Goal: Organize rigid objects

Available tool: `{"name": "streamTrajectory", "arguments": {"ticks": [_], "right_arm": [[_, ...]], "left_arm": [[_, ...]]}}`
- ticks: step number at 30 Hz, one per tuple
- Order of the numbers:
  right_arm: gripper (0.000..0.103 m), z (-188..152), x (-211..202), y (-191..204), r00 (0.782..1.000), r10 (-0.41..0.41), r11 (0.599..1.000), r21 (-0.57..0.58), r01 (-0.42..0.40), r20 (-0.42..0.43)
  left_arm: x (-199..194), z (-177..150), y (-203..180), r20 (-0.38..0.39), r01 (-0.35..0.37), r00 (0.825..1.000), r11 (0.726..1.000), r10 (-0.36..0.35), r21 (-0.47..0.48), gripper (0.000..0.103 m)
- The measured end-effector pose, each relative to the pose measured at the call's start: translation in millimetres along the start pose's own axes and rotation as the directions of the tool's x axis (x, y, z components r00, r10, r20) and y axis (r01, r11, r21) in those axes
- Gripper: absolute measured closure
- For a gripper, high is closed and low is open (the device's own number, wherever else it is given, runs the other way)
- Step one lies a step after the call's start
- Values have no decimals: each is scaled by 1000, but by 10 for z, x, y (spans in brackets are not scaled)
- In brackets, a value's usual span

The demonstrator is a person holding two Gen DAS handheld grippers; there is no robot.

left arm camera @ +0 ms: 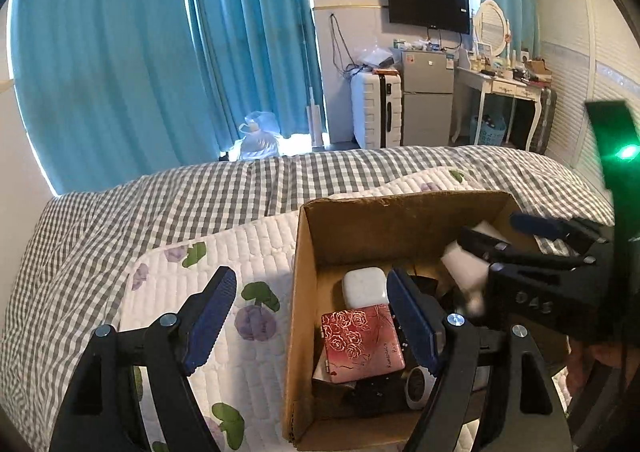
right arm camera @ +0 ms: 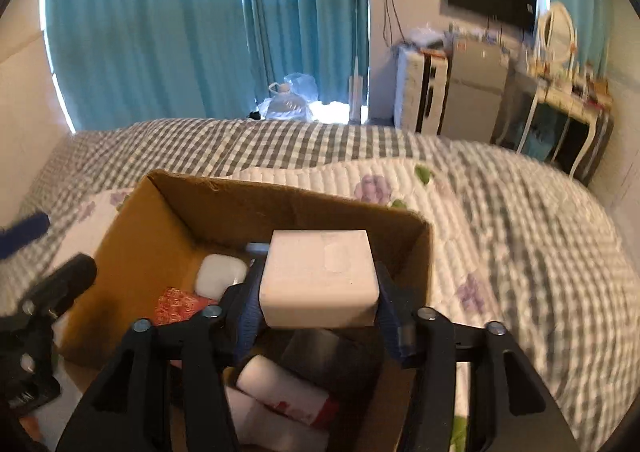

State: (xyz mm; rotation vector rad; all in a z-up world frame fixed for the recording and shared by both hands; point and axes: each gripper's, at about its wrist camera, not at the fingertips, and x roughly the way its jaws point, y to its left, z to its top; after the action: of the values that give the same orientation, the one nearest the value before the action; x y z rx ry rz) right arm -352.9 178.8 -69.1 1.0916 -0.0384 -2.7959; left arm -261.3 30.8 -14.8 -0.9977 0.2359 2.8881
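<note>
A brown cardboard box [left arm camera: 308, 252] stands open on the bed; it also shows in the right wrist view [right arm camera: 132, 252]. Inside lie a white earbud case [left arm camera: 365, 286], a red rose-patterned case [left arm camera: 360, 340], a white and red cylinder [right arm camera: 288, 392] and dark items. My right gripper [right arm camera: 318, 292] is shut on a white rectangular block [right arm camera: 320, 276] and holds it over the box; the left wrist view shows it too [left arm camera: 492, 244]. My left gripper [left arm camera: 312, 316] is open and empty, straddling the box's left wall.
The box rests on a white quilted floral pad [left arm camera: 240, 252] over a grey checked bedspread [left arm camera: 120, 220]. Beyond the bed are blue curtains [left arm camera: 120, 52], a white suitcase [left arm camera: 376, 108], a small fridge [left arm camera: 428, 100] and a dressing table [left arm camera: 500, 84].
</note>
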Motion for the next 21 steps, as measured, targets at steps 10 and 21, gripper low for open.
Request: {"name": "streamTrajectory", "arguments": {"ticks": [10,21], "right_arm": [[34,109,-931,154,993,-70,994,-72,77,96],[34,45,-2586,342,964,-66,988,-122,100,256]], "left_arm": [[-830,143,-63,107,0,994,1000,1,-12,23],[-2101,208,-7,295,-14,955,1000,12,6,23]]}}
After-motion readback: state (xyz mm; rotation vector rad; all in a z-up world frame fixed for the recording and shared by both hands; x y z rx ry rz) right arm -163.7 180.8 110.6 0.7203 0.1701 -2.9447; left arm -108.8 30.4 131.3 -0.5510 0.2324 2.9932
